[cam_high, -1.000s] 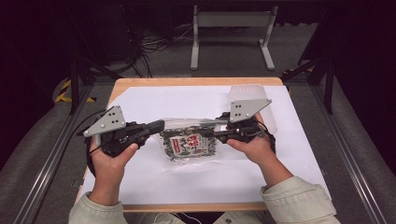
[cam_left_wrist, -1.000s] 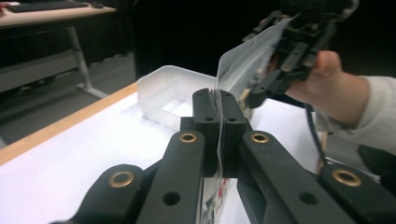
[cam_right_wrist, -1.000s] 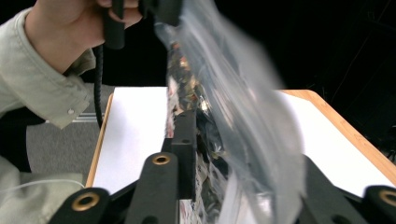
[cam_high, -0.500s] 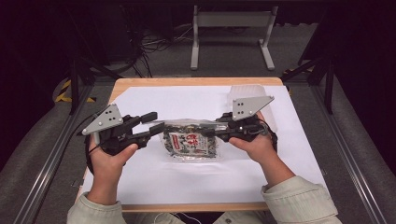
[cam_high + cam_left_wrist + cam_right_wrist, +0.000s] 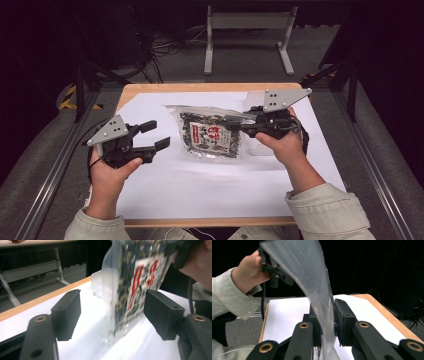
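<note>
1. A wooden table (image 5: 150, 90) is seen from the high view, and most of its top is covered by a white sheet (image 5: 200, 180).
2. A clear plastic bag (image 5: 210, 134) with dark contents and a red and white label is found over the middle of the sheet, a little toward the far side.
3. The right gripper (image 5: 235, 125) is held in the person's right hand (image 5: 280, 145), and its jaws are closed on the right edge of the bag.
4. In the right gripper view the clear film of the bag (image 5: 317, 290) is seen pinched between the two black jaws, from where it rises upward.
5. The bag appears to be lifted at its right side; whether its lower left part touches the sheet cannot be told.
6. The left gripper (image 5: 156, 135) is held in the left hand (image 5: 112, 172) at the left part of the sheet, just beside the bag and apart from it.
7. Its jaws are spread wide and nothing is held between them.
8. In the left gripper view the bag (image 5: 135, 285) is seen standing nearly upright beyond the two open jaws, with the label turned toward the camera.
9. A low clear plastic object (image 5: 97, 282), not clearly recognised, is seen on the sheet behind the bag in that view.
</note>
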Action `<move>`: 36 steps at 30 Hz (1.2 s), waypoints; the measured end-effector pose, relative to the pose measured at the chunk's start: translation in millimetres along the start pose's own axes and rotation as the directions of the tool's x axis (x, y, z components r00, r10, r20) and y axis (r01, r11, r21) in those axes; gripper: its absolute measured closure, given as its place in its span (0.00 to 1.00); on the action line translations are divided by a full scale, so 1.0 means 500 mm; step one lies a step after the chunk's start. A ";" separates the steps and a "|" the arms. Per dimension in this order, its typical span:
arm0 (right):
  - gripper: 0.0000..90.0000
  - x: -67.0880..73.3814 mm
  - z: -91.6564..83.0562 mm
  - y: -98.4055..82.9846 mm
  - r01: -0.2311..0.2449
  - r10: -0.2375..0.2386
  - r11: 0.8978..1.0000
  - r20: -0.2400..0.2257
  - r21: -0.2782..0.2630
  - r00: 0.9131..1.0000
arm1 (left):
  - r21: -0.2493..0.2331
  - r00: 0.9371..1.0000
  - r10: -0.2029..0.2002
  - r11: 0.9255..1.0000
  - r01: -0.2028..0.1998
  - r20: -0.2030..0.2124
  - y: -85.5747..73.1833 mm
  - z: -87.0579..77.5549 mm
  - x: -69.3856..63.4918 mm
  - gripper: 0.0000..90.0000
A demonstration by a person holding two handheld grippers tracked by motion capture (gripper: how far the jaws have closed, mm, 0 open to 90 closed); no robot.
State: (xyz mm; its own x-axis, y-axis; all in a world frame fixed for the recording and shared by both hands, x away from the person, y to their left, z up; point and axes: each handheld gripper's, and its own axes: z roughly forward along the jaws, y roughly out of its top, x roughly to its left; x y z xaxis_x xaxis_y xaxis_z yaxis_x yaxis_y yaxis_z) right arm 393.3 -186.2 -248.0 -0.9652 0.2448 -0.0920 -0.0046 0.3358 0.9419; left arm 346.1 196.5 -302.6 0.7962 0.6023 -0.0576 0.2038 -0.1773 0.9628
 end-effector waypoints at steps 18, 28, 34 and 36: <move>0.84 -0.057 -0.054 0.010 -0.059 0.067 0.996 0.140 -0.061 0.988 | 0.119 0.998 -0.039 0.992 0.044 -0.039 -0.092 0.036 0.060 0.13; 0.84 -0.081 -0.079 0.013 -0.064 0.079 0.995 0.211 -0.078 0.974 | 0.142 0.995 -0.064 0.987 0.074 -0.072 -0.125 0.046 0.088 0.07; 0.84 -0.103 -0.100 0.008 -0.080 0.106 0.991 0.256 -0.110 0.961 | 0.175 0.995 -0.067 0.981 0.080 -0.077 -0.141 0.050 0.100 0.03; 0.84 -0.110 -0.106 0.007 -0.077 0.103 0.991 0.276 -0.105 0.956 | 0.176 0.994 -0.067 0.981 0.080 -0.081 -0.144 0.050 0.102 0.03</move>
State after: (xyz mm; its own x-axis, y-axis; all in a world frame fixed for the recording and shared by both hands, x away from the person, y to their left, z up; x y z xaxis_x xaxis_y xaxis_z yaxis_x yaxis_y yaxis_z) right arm 432.4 -246.9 -222.5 -0.8508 0.5195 -0.0798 0.0419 0.2185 0.9749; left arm 386.4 220.3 -381.4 0.7320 0.6739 -0.1000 0.3640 -0.2629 0.8935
